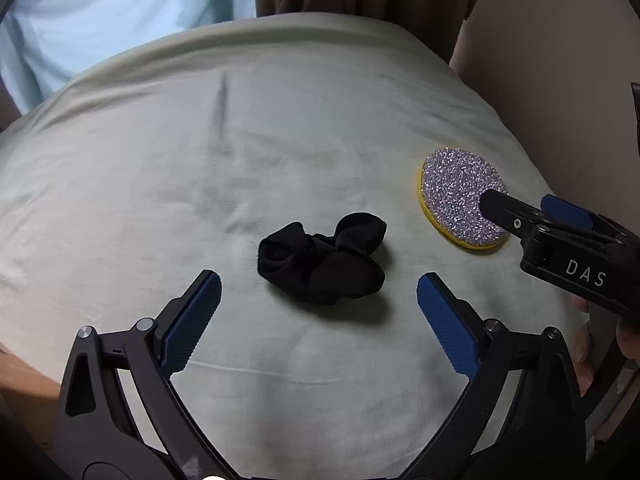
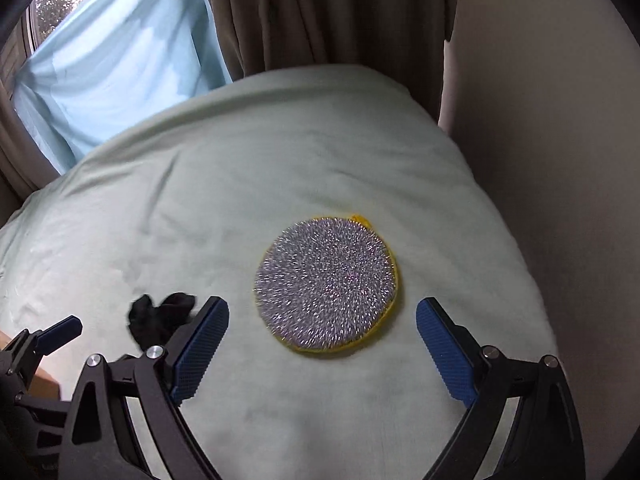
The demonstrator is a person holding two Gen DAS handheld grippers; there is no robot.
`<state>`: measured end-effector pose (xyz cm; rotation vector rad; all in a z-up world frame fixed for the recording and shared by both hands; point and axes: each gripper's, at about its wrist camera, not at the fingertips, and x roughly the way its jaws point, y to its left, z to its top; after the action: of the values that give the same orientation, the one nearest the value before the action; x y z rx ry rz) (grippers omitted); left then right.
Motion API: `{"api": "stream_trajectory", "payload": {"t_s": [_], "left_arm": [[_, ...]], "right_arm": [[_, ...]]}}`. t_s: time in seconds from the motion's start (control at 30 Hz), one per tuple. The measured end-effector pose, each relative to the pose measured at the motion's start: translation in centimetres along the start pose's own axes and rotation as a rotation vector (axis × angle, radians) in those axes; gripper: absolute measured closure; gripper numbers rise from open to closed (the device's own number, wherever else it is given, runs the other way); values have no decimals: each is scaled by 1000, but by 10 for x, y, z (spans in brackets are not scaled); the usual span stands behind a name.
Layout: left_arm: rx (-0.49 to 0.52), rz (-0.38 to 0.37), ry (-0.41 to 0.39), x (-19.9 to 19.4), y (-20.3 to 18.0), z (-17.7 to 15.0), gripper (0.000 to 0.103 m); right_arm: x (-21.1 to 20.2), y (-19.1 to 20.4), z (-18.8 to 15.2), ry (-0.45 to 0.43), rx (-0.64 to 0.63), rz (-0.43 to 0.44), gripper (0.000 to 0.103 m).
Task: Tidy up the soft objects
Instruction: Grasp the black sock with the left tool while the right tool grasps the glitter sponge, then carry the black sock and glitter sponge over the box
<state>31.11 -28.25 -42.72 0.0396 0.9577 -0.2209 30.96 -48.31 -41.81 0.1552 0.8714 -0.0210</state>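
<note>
A black fabric scrunchie (image 1: 324,260) lies on the pale green cloth (image 1: 200,184), just ahead of my open, empty left gripper (image 1: 319,286). A round glittery silver sponge pad with a yellow rim (image 2: 326,286) lies on the cloth (image 2: 240,180) right of the scrunchie, just ahead of my open, empty right gripper (image 2: 323,312). In the left wrist view the pad (image 1: 460,196) is at the right, with the right gripper (image 1: 532,210) reaching over its near edge. In the right wrist view the scrunchie (image 2: 160,316) is partly hidden by the left finger, and the left gripper (image 2: 52,336) shows at the far left.
The cloth covers a raised, cushion-like surface. A brown curtain (image 2: 328,12) and a light blue sheet (image 2: 120,60) hang behind it. A beige wall (image 2: 560,140) stands close on the right. A tan surface (image 1: 24,384) shows at the lower left.
</note>
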Motion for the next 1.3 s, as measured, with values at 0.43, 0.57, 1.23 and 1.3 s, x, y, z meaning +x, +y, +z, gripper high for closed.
{"api": "stream_trajectory", "payload": {"t_s": [0.43,0.57,1.23,1.3], "left_arm": [[57,-4,20,84,-13,2,31],[79,-7,-1,89,-16,7,53],[72,-31,-27,19,-9,26,76],[68,-31,-42,-1,-9,32,76]], "right_arm": [[63,-4,-4,14,-61,-19,9],[64,-3,-7,7,-68,-21,18],[-15,28,3,-49,-75,34,67],[-36,31,9,-57,-70,35,67]]}}
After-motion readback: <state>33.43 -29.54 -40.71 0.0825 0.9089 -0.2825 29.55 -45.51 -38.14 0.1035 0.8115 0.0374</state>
